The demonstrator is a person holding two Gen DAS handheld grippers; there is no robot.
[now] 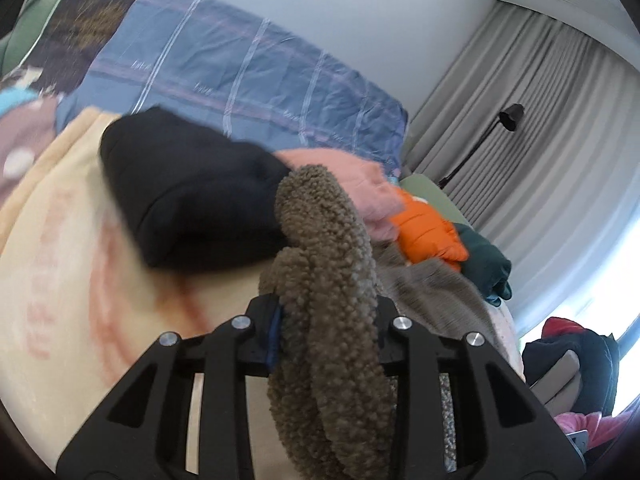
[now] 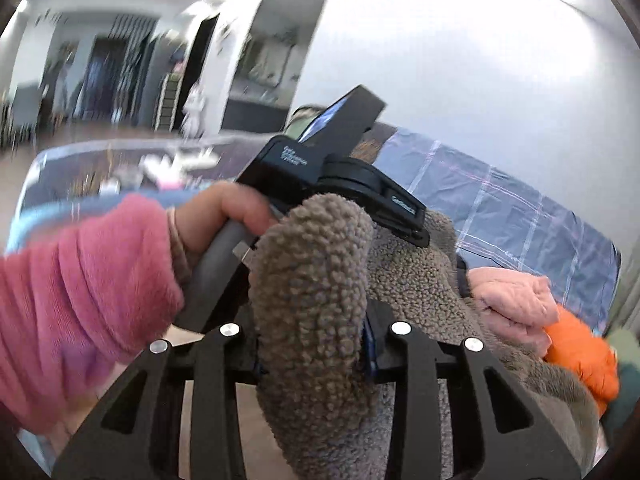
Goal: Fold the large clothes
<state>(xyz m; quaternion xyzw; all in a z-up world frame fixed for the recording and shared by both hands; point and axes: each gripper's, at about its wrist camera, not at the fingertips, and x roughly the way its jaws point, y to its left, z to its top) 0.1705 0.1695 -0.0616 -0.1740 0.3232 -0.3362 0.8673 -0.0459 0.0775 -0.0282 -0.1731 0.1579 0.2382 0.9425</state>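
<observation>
Left wrist view is showing a brown fleece garment (image 1: 324, 280) bunching up thick between the jaws of the left gripper (image 1: 326, 320), which is pinching a rolled edge of it; the rest of the fleece is trailing off to the right over the bed. In the right wrist view the right gripper (image 2: 316, 340) is pinching another fold of the same fleece (image 2: 316, 272), and the cloth is spreading away to the right behind it. The other gripper is showing there too, held by a hand (image 2: 228, 220) in a pink sleeve (image 2: 80, 292), just beside and above the right one, so the two grips are sitting close together on the garment.

Around the fleece, a black garment (image 1: 188, 200) is lying on a cream blanket (image 1: 60, 280), with a pink garment (image 1: 360, 184), an orange jacket (image 1: 428, 232) and a dark green item (image 1: 484, 264) piled further along. A blue checked quilt (image 1: 240, 72) is running behind them below grey curtains (image 1: 540, 100).

The step in hand looks like picking the fleece up out of the pile, with both pinches made and nothing yet laid flat. The next move probably calls for drawing the two grips apart to stretch the edge straight, then letting the garment hang clear of the other clothes before spreading it on a bare part of the blanket. The bulky fleece may slip if the pinches hold only the outer pile.
</observation>
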